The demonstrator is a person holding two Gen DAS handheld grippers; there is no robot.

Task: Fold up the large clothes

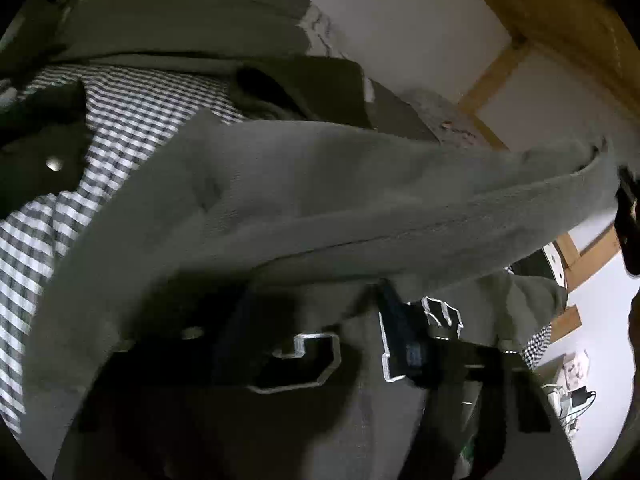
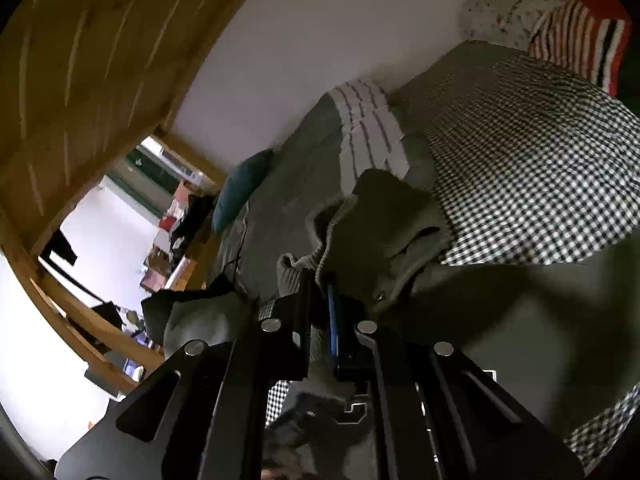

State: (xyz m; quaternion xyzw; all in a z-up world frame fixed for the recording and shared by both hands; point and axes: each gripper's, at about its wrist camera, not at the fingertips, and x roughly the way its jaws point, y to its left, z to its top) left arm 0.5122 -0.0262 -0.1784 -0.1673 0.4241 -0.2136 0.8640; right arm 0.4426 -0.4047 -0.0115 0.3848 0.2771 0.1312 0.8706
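A large grey-green sweatshirt [image 1: 340,192] is lifted above a bed with a black-and-white checked cover [image 1: 132,120]. In the left wrist view it stretches as a band from the lower left to the right edge and drapes over my left gripper [image 1: 360,312], whose fingers are mostly hidden under the cloth. At the far right of that view the other gripper [image 1: 626,216] holds the cloth's end. In the right wrist view my right gripper [image 2: 320,292] is shut on the sweatshirt's ribbed edge [image 2: 296,272], with bunched cloth [image 2: 384,232] above the fingers.
The checked cover [image 2: 520,160] spans the bed. A grey blanket with white stripes [image 2: 368,120], a blue cushion [image 2: 240,188] and a red striped pillow [image 2: 580,36] lie by the white wall. A wooden frame [image 2: 100,60] overhangs. Shelves with clutter [image 2: 168,232] stand beyond.
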